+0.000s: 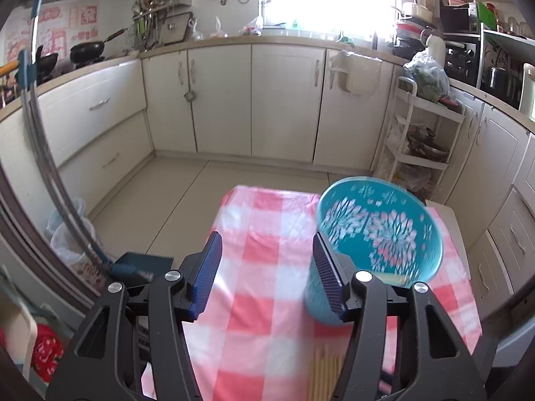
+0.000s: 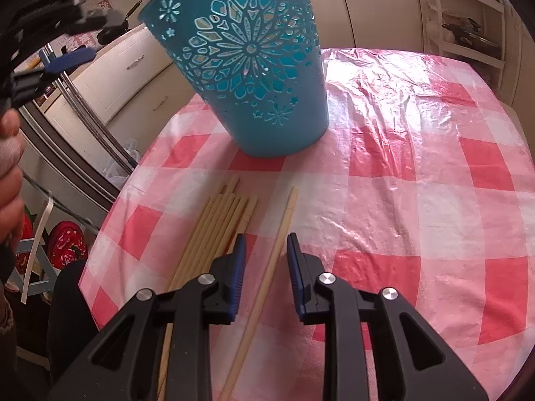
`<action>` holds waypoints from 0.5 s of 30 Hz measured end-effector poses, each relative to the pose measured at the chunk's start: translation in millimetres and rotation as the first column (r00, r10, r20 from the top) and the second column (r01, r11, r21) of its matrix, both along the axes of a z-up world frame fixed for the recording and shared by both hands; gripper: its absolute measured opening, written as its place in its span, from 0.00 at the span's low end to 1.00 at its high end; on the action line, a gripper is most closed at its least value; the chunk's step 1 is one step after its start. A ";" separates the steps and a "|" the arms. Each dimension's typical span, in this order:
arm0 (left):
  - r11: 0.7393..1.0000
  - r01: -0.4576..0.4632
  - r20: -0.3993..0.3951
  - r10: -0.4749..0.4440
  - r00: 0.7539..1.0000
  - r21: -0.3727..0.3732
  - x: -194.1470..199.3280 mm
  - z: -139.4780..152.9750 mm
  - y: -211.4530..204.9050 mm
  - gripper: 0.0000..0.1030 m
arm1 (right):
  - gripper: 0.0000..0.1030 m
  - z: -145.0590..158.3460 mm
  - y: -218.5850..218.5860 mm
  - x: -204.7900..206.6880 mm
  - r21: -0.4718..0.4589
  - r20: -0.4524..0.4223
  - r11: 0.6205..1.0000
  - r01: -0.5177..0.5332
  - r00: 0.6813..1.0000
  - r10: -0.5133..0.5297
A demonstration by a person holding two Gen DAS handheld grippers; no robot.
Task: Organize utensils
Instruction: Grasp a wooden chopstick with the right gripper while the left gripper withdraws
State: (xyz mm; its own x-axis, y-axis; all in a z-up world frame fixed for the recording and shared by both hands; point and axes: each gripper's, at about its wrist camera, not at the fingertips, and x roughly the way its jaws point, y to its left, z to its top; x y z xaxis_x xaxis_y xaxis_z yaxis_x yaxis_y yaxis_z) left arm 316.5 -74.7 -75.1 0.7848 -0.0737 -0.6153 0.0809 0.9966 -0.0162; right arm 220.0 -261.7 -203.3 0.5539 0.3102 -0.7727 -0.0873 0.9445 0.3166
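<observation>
A teal perforated holder (image 2: 254, 77) stands upright on the red-and-white checked table (image 2: 418, 200). Several wooden chopsticks (image 2: 217, 230) lie bundled in front of it. One single chopstick (image 2: 274, 260) lies apart, passing between the fingers of my right gripper (image 2: 265, 244), which is open and low over it. My left gripper (image 1: 267, 247) is open and empty, raised above the table, its right finger (image 1: 329, 277) beside the holder (image 1: 378, 234). The left gripper (image 2: 63, 56) also shows at the top left of the right wrist view. The chopsticks (image 1: 326, 371) show at the bottom of the left wrist view.
The table's left edge (image 2: 110, 210) runs close to the chopstick bundle. White kitchen cabinets (image 1: 254, 100) ring the room. A white shelf trolley (image 1: 421, 133) stands behind the table. Bags (image 1: 67, 234) and a dustpan (image 1: 140, 267) sit on the floor to the left.
</observation>
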 end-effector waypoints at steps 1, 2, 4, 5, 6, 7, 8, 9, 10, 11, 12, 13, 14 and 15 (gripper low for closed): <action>1.000 -0.002 -0.013 0.002 1.000 -0.004 -5.8 -2.2 7.5 0.54 | 0.20 0.1 1.0 1.7 -0.014 -0.004 1.000 0.007 1.000 -0.007; 1.000 -0.008 -0.025 0.008 1.000 -0.007 -12.6 -4.7 15.1 0.54 | 0.18 -0.6 3.1 3.1 -0.033 -0.006 0.999 0.013 1.000 -0.013; 1.000 -0.017 -0.048 0.017 0.999 -0.008 -22.9 -9.1 25.2 0.54 | 0.10 -0.8 10.4 4.3 -0.105 0.001 0.994 0.010 1.000 -0.010; 1.000 -0.019 -0.062 0.019 0.998 -0.007 -28.2 -11.7 29.2 0.54 | 0.07 -0.4 16.7 3.2 -0.174 0.012 0.985 -0.006 1.000 0.008; 1.000 -0.022 -0.074 0.021 0.997 -0.007 -33.9 -14.4 33.5 0.54 | 0.07 -0.5 25.2 2.0 -0.246 0.023 0.969 -0.030 0.999 0.037; 1.000 -0.024 -0.082 0.023 0.996 -0.007 -38.0 -16.4 35.5 0.55 | 0.09 -0.3 32.9 1.1 -0.303 0.027 0.952 -0.047 0.998 0.058; 1.000 -0.024 -0.089 0.023 0.996 -0.006 -43.7 -18.6 38.6 0.55 | 0.09 -0.3 36.3 1.2 -0.322 0.023 0.945 -0.054 0.998 0.065; 1.000 -0.021 -0.098 0.020 0.995 -0.005 -50.0 -20.8 41.5 0.55 | 0.09 0.1 35.3 1.7 -0.310 0.010 0.949 -0.057 0.998 0.064; 1.000 -0.019 -0.105 0.018 0.994 -0.005 -53.4 -20.9 42.7 0.56 | 0.06 0.7 30.6 1.8 -0.274 -0.007 0.960 -0.054 0.999 0.054; 1.000 -0.017 -0.109 0.016 0.994 -0.004 -58.6 -22.1 45.0 0.57 | 0.06 2.0 23.9 0.5 -0.228 -0.019 0.973 -0.041 0.999 0.038; 1.000 -0.015 -0.115 0.015 0.993 -0.003 -64.5 -24.1 48.0 0.59 | 0.06 4.6 15.5 -3.0 -0.171 -0.023 0.985 -0.025 0.999 0.021; 1.000 -0.013 -0.120 0.012 0.993 -0.003 -67.6 -25.7 49.5 0.61 | 0.06 7.7 7.7 -8.1 -0.109 -0.022 0.994 -0.013 1.000 0.011; 1.000 -0.011 -0.130 0.010 0.991 -0.004 -71.4 -28.8 52.1 0.62 | 0.06 12.4 -0.7 -14.0 -0.043 -0.015 0.999 -0.001 1.000 0.000; 1.000 -0.010 -0.141 0.009 0.990 -0.005 -72.6 -30.9 53.6 0.63 | 0.06 18.9 -8.4 -20.6 0.018 0.002 1.000 0.008 1.000 -0.008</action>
